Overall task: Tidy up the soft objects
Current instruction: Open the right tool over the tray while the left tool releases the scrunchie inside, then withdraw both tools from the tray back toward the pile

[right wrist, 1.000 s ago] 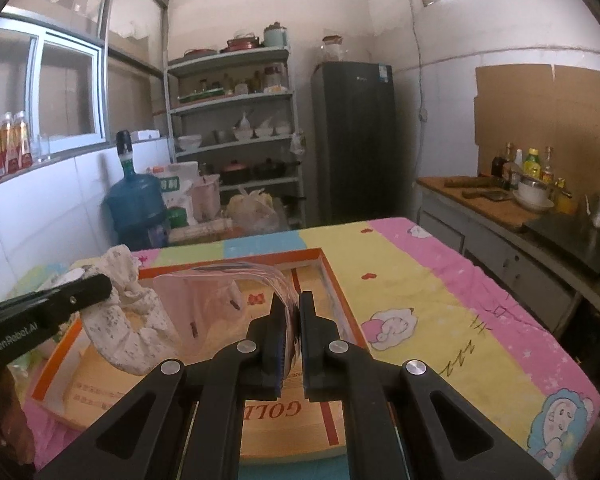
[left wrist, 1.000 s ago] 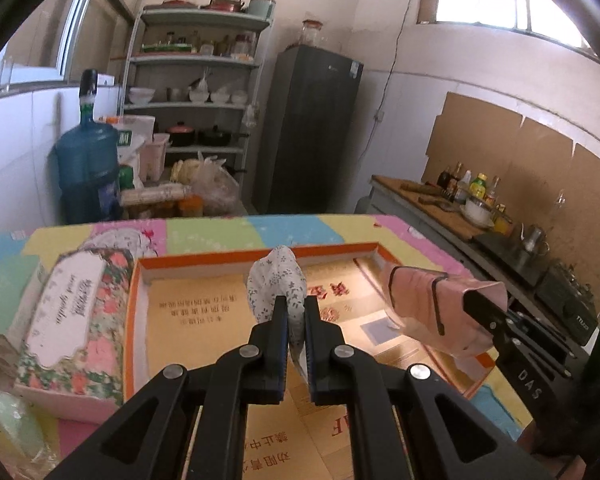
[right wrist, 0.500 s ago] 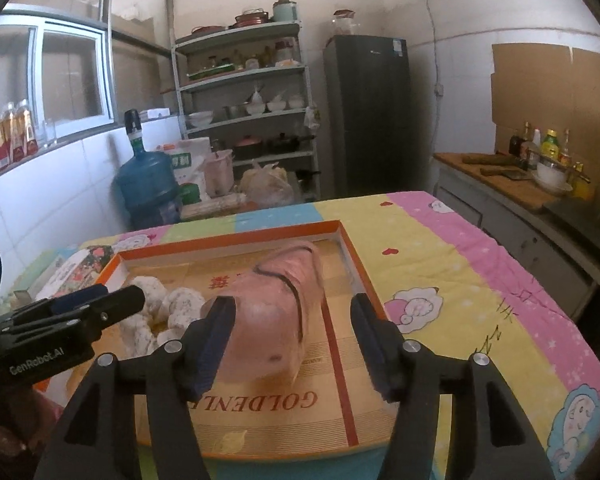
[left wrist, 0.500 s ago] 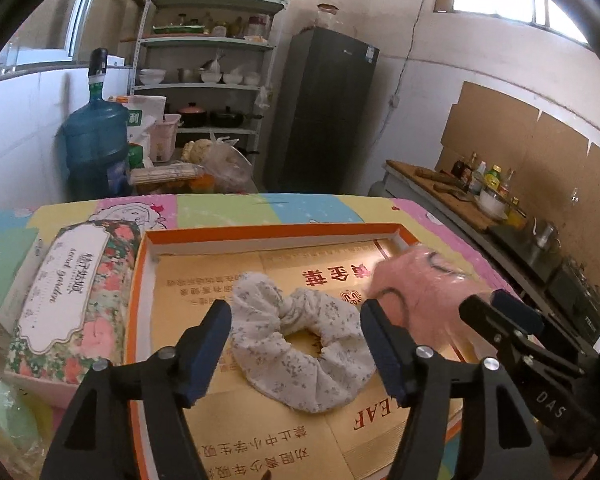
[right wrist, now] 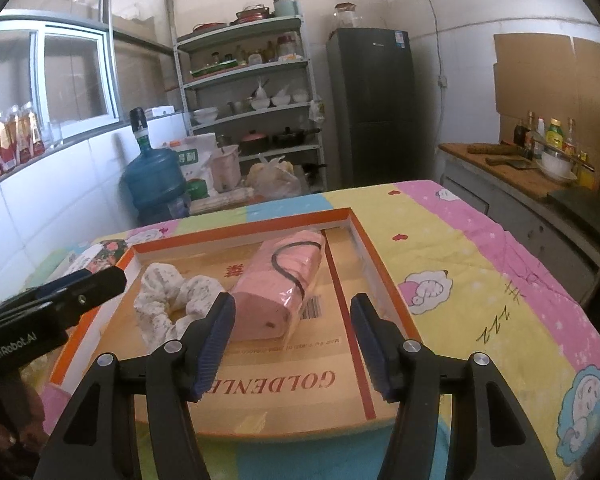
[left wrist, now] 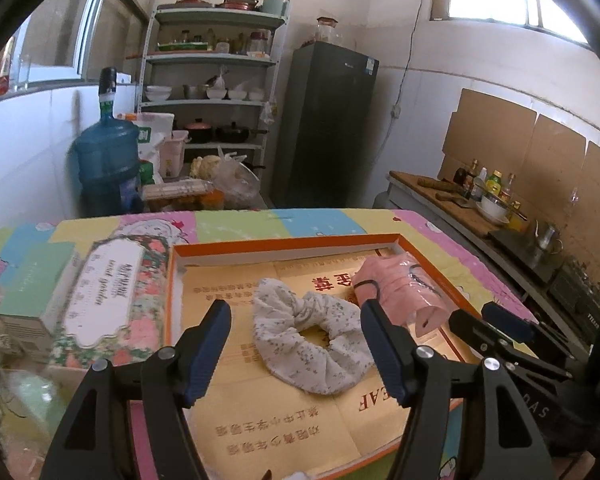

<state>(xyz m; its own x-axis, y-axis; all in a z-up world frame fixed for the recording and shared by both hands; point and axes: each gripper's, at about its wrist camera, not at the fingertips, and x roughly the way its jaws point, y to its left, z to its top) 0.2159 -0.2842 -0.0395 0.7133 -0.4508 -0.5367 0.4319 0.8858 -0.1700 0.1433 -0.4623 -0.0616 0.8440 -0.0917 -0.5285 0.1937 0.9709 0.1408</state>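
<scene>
- Left gripper (left wrist: 296,348) spread wide, empty, above the white floral fabric scrunchie (left wrist: 308,340)
- Right gripper (right wrist: 292,336) wide, empty, near the plastic-wrapped pink cloth bundle (right wrist: 280,292)
- Both lie in the orange-rimmed cardboard tray (right wrist: 244,228)

A second ago both claws were clamped, each holding its item above the tray (left wrist: 284,242). Now the left claw (left wrist: 296,354) gapes wide and the scrunchie (left wrist: 308,340) lies flat on the tray floor. The right claw (right wrist: 292,344) has likewise spread, and the pink pack (right wrist: 280,292) rests just beside the scrunchie.
</scene>
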